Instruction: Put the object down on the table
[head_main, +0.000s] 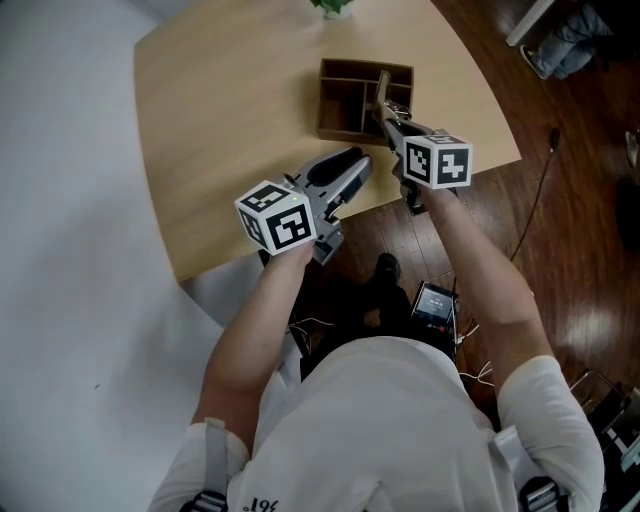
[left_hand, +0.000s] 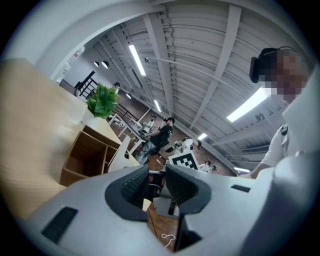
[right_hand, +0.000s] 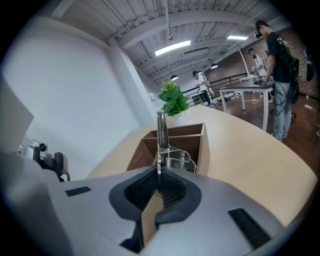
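Observation:
My right gripper (head_main: 388, 115) (right_hand: 159, 186) is shut on a thin metal utensil (right_hand: 161, 134) with a small spring at its middle. The utensil (head_main: 381, 92) stands up from the jaws, over the near right part of a brown wooden organizer box (head_main: 340, 112) (right_hand: 146, 146) with open compartments. The box sits on the light wooden table (head_main: 230, 120). My left gripper (head_main: 354, 172) (left_hand: 157, 183) hovers at the table's near edge, left of the box, open by a narrow gap with nothing between its pads. The box (left_hand: 82, 161) also shows in the left gripper view.
A green plant (head_main: 332, 6) (right_hand: 173, 100) (left_hand: 102, 100) stands on the table behind the box. The table's near edge curves above dark wood floor, where a small device (head_main: 433, 301) and cables lie by the person's feet. People stand at desks in the background.

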